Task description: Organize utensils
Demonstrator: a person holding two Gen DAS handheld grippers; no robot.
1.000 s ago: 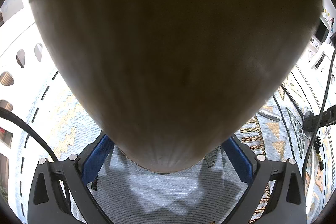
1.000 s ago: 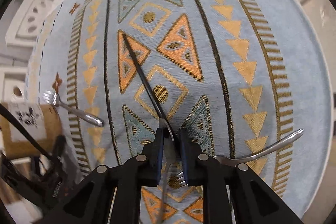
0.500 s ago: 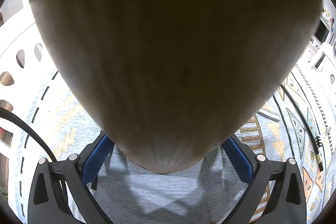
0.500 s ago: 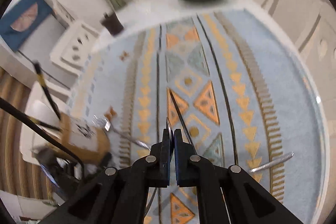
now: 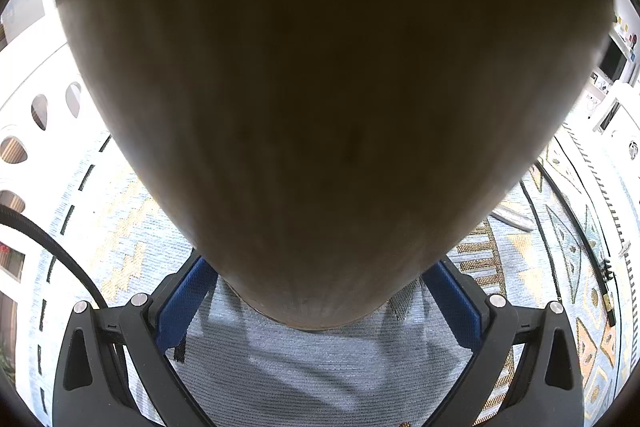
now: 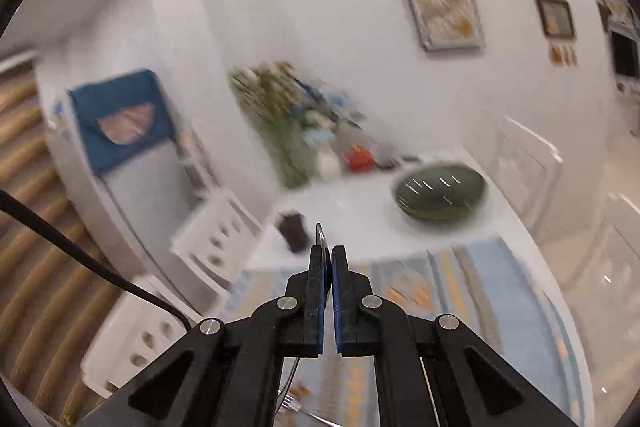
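My left gripper (image 5: 320,291) is shut on a brown cylindrical holder (image 5: 328,99) that fills most of the left wrist view and stands on the patterned cloth (image 5: 312,363). A steel utensil handle (image 5: 514,220) lies on the cloth to its right. My right gripper (image 6: 328,267) is shut on a thin metal utensil (image 6: 321,237), seen edge-on, its tip poking above the blue pads; it is lifted and tilted up toward the room. A fork (image 6: 294,407) lies on the cloth below it.
A dark bowl (image 6: 440,197), a small dark cup (image 6: 294,231) and a vase of flowers (image 6: 288,123) stand at the table's far end. White chairs (image 6: 208,227) stand at the left. A black cable (image 5: 52,247) runs at the left.
My right gripper has lifted the utensil off the cloth and swung up, so its view now faces the far wall. The left gripper and holder have not moved.
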